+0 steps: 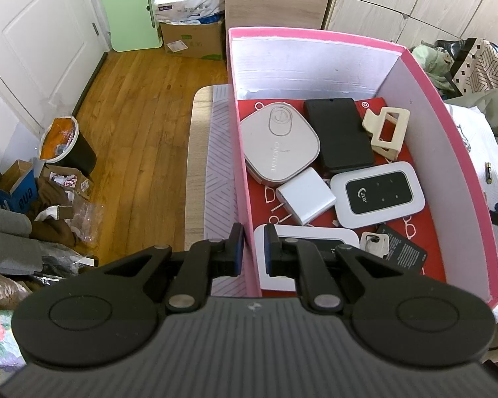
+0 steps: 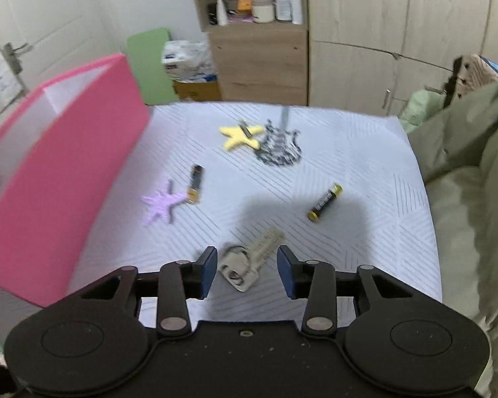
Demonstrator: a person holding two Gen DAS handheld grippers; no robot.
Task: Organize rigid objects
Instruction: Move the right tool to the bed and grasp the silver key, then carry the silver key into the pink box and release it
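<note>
A pink box (image 1: 425, 76) stands on the table and holds several devices: a grey rounded case (image 1: 279, 142), a black case (image 1: 338, 132), a white router (image 1: 378, 192), a white charger (image 1: 305, 199). My left gripper (image 1: 252, 250) is shut on the box's left wall near its front corner. In the right wrist view the pink box (image 2: 59, 172) is at the left. My right gripper (image 2: 245, 270) is open, its fingers either side of a key on a ring (image 2: 249, 258) lying on the cloth.
On the white patterned cloth (image 2: 365, 152) lie two batteries (image 2: 325, 202) (image 2: 195, 184), a purple star (image 2: 161, 204), a yellow star (image 2: 240, 136) and a black guitar-shaped piece (image 2: 279, 147). Olive bedding (image 2: 474, 182) lies at the right. The wooden floor (image 1: 139, 116) with a bin is left of the table.
</note>
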